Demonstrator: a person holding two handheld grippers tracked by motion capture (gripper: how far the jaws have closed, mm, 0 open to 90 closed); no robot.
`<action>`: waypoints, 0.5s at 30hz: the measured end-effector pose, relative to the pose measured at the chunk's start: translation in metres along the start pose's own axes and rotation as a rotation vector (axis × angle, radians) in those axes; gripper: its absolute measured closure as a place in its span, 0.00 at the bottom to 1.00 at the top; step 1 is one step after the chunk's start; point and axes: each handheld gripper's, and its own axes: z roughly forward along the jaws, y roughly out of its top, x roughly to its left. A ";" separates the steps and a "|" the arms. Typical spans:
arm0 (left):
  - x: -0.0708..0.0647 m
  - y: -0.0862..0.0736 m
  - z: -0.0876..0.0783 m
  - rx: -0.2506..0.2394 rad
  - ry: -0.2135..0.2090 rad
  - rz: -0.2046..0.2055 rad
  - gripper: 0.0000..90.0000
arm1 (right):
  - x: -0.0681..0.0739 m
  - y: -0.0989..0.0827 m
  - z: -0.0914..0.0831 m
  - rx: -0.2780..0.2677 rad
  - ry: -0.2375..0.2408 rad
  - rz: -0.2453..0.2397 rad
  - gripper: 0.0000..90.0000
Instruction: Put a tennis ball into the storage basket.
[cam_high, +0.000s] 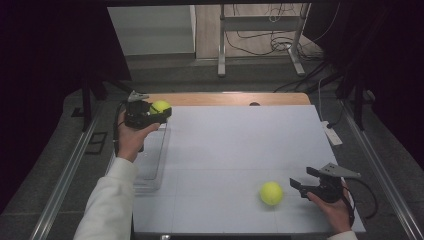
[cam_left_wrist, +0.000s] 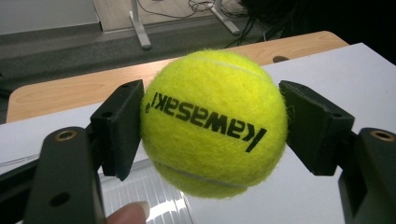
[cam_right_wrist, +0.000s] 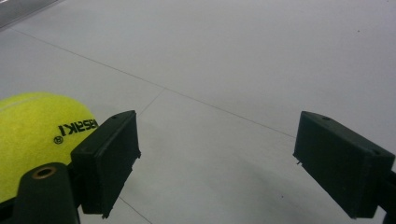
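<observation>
1. The left claw (cam_high: 161, 111) grips a fuzzy yellow-green tennis ball (cam_high: 160, 106), held at the far left over the white desk (cam_high: 235, 145).
2. The right claw (cam_high: 303, 181) gapes, jaws apart, near right.
3. A second yellow-green tennis ball (cam_high: 271, 193) lies on the desk just left of it.

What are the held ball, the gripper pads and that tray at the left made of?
Held ball: fuzzy yellow felt with printed lettering, likely a tennis ball. Left gripper pads: matte black, probably rubber or foam. Tray: clear, glossy, seemingly plastic.
</observation>
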 end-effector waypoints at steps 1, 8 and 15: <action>0.000 0.000 0.000 0.000 0.000 0.000 0.30 | 0.000 0.000 0.000 0.000 0.000 0.000 0.16; 0.005 0.000 -0.002 0.002 0.020 -0.004 0.30 | 0.000 -0.001 -0.001 -0.002 -0.004 0.001 0.16; 0.012 0.000 -0.002 0.006 0.035 -0.016 0.30 | 0.000 -0.001 -0.002 -0.001 -0.004 0.001 0.16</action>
